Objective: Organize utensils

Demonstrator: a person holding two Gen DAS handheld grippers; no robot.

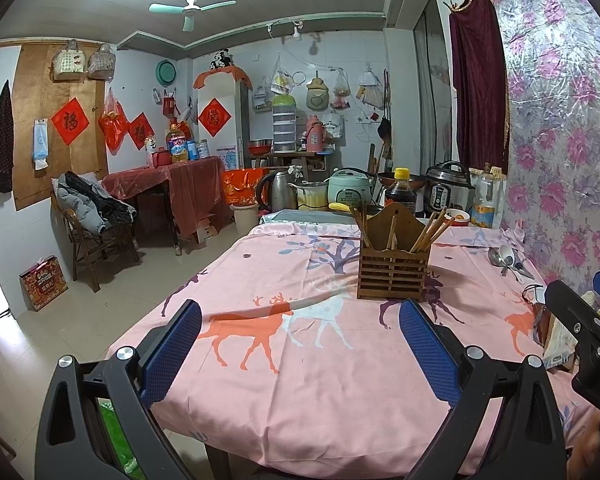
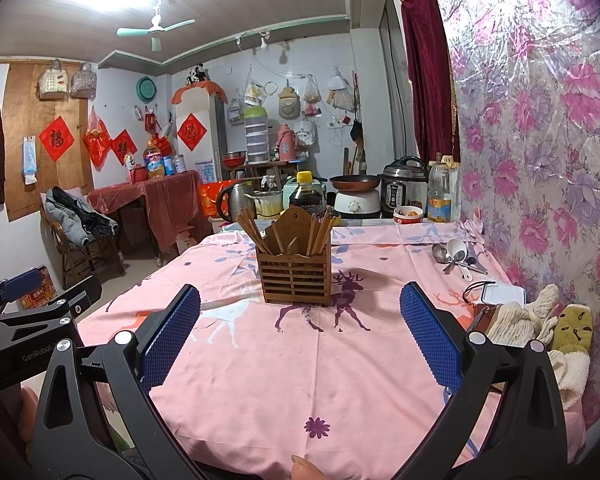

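A slatted wooden utensil holder (image 1: 392, 270) (image 2: 294, 272) stands mid-table on the pink deer-print cloth, with several wooden chopsticks (image 1: 430, 232) (image 2: 252, 232) upright in it. A small pile of metal and white spoons (image 1: 506, 260) (image 2: 456, 254) lies on the cloth at the right, near the floral wall. My left gripper (image 1: 300, 344) is open and empty above the table's near edge. My right gripper (image 2: 300, 336) is open and empty, nearer the holder. Each gripper shows at the edge of the other's view.
A glasses case, gloves and socks (image 2: 532, 320) lie at the table's right edge. A soy sauce bottle (image 2: 306, 196), bowl (image 2: 408, 214), oil bottle (image 2: 439, 196), kettle and cookers stand behind the table. A chair with a jacket (image 1: 88, 216) stands at the left.
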